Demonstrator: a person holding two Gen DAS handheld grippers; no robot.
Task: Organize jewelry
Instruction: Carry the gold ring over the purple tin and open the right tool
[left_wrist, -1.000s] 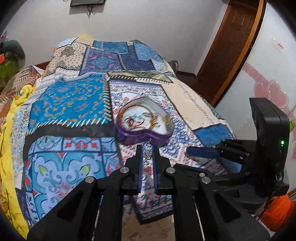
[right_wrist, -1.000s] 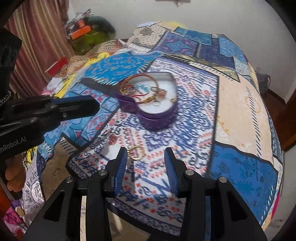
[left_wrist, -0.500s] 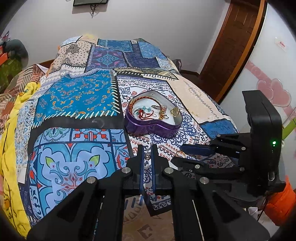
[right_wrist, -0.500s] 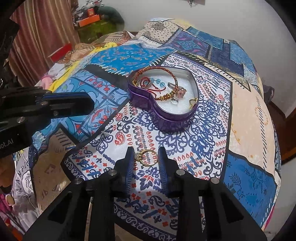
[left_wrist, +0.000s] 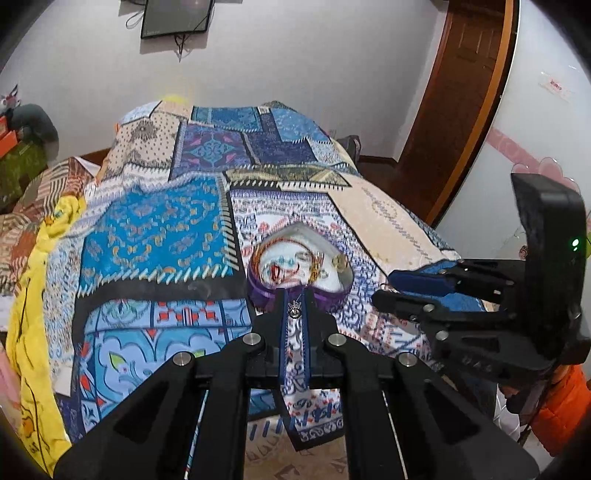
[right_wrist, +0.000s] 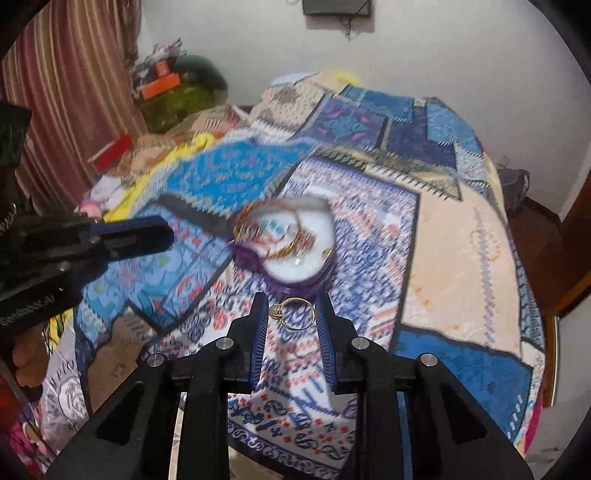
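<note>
Both pieces hover just short of the purple heart-shaped box (right_wrist: 286, 254), ready to drop in: right gripper (right_wrist: 291, 314) jaws clamp a gold ring (right_wrist: 295, 313); left gripper (left_wrist: 294, 308) jaws pinch a small silver pendant (left_wrist: 294, 309).

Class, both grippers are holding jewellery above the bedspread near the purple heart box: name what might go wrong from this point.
1. The gold ring is held only at its edges by the right gripper; it might twist out and drop onto the busy patterned bedspread, where it would be hard to spot.
2. The left gripper pinches a tiny silver charm by little metal; it may slip before reaching the heart box.
</note>
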